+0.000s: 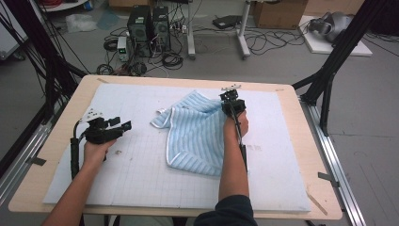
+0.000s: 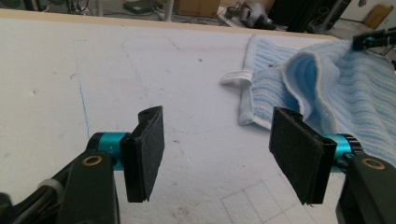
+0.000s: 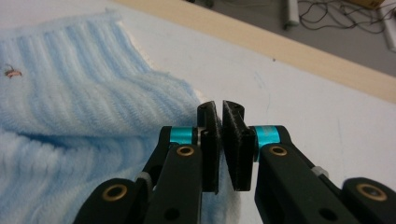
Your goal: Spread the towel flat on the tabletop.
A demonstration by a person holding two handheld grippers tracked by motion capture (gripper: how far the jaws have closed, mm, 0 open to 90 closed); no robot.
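A light blue striped towel point(image 1: 195, 136) lies crumpled on the white mat, with a white label point(image 2: 236, 76) at its near corner. My right gripper point(image 1: 230, 97) is at the towel's far right edge. In the right gripper view its jaws point(image 3: 220, 116) are pressed together, with the towel point(image 3: 70, 93) bunched up against them and showing under them. My left gripper point(image 1: 123, 126) hovers over bare mat to the left of the towel. Its pads point(image 2: 224, 154) stand wide apart with nothing between them, and the towel point(image 2: 336, 88) lies ahead to its right.
A white gridded mat point(image 1: 141, 179) covers most of the wooden table point(image 1: 61, 136). Black frame legs point(image 1: 329, 70) stand at the table's right and left. Computer towers point(image 1: 148, 26) and cables sit on the floor beyond the far edge.
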